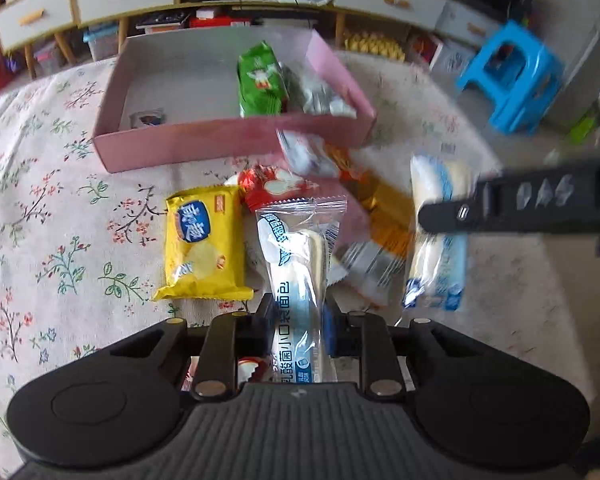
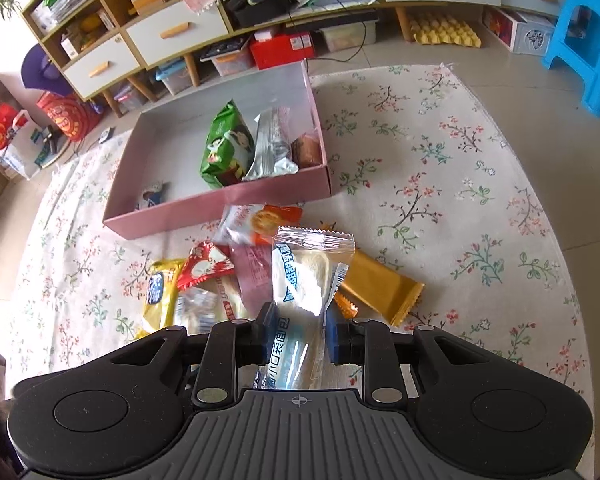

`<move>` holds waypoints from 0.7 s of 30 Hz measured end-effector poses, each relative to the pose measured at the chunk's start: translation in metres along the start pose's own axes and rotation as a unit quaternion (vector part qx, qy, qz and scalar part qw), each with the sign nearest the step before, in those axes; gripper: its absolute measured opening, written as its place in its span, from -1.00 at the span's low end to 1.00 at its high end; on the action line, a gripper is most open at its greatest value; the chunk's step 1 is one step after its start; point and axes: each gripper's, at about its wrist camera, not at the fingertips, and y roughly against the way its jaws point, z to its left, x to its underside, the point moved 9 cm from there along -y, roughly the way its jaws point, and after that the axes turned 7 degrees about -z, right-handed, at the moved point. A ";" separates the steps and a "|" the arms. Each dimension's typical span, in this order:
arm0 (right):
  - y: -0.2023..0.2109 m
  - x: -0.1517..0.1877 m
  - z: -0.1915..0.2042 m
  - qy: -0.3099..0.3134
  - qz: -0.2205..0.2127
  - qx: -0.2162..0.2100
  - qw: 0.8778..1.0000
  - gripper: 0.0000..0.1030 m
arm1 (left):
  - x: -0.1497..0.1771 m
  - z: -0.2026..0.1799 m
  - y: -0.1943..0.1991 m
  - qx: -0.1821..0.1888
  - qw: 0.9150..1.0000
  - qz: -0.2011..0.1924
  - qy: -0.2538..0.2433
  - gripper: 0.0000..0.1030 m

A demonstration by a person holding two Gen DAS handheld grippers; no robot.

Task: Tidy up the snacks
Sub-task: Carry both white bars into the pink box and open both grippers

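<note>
Just in front of the pink box (image 2: 220, 216), on the flowered cloth (image 2: 440, 184), a loose pile of snack packets waits to be sorted, and both grippers look to be at the pick-up step. The left gripper (image 1: 298, 320) has its fingers clenched on a bread packet (image 1: 296, 264), a clear wrapper with blue print, which stands up between them on the near side of the box, beside a yellow packet (image 1: 204, 248) and a red packet (image 1: 272, 186). The right gripper (image 2: 298, 332) grasps a second bread packet (image 2: 304, 280) of the same kind, its fingers pressed to the wrapper's sides, nearer than the box and next to a gold packet (image 2: 380, 284). Inside the box a green packet (image 2: 226, 148) and a silver packet (image 2: 270, 144) lean at its right end, and a small sweet (image 2: 152, 196) lies near its front wall; most of its floor is bare. The next move, as I judge it, calls for carrying each bread packet over the front wall and setting it on the bare floor, without crushing the soft bread or dragging the pile along.
</note>
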 end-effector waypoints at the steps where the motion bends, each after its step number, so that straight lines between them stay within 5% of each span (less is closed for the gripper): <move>1: 0.000 -0.001 -0.001 0.000 -0.002 0.002 1.000 -0.52 | -0.004 0.002 0.006 0.011 1.000 -0.008 0.011 -0.60; 11: 0.004 -0.008 -0.003 -0.006 -0.016 0.000 1.000 -0.53 | -0.050 0.023 0.035 0.088 0.988 -0.084 0.099 -0.60; 21: 0.009 -0.038 0.014 0.000 -0.072 -0.023 0.997 -0.53 | -0.094 0.070 0.037 0.033 0.979 -0.153 0.132 -0.60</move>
